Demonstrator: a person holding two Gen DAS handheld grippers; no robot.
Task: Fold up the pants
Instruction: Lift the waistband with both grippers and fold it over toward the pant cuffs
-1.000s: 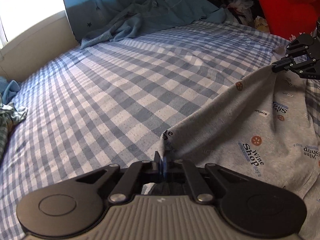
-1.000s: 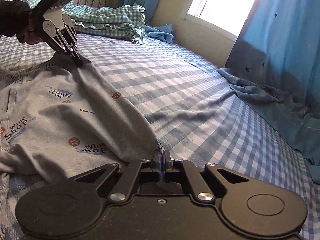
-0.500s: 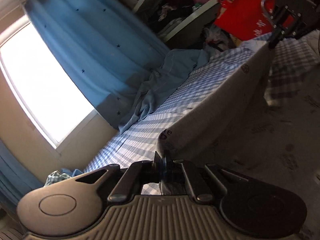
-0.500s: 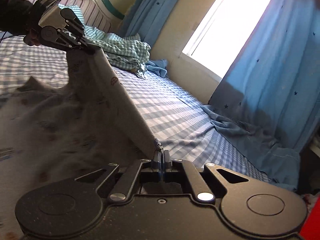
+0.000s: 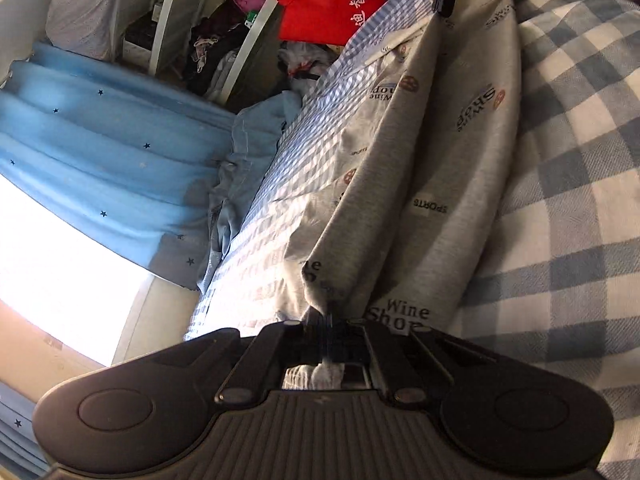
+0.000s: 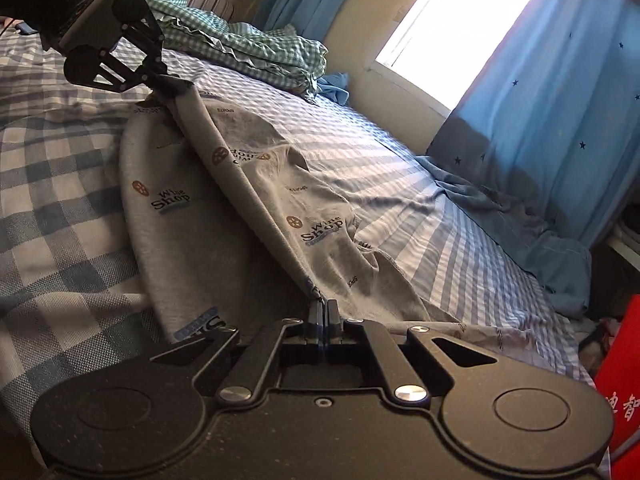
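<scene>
- Left gripper [image 5: 326, 318], jaws pinching one end of grey printed pants [image 5: 432, 168], stretched above the checked bed [image 5: 580, 184].
- Right gripper [image 6: 322, 312] pinches the other end; gripped hem hidden between pads.
- Red bag [image 5: 340, 4] cut off at frame edge.

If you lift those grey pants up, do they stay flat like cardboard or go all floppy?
Probably floppy. The pants sag and wrinkle between the left gripper and the right gripper, which pinch one edge. They likely feel light, since a pinch at each end holds that edge off the bed. They are unlikely to slip out.
</scene>
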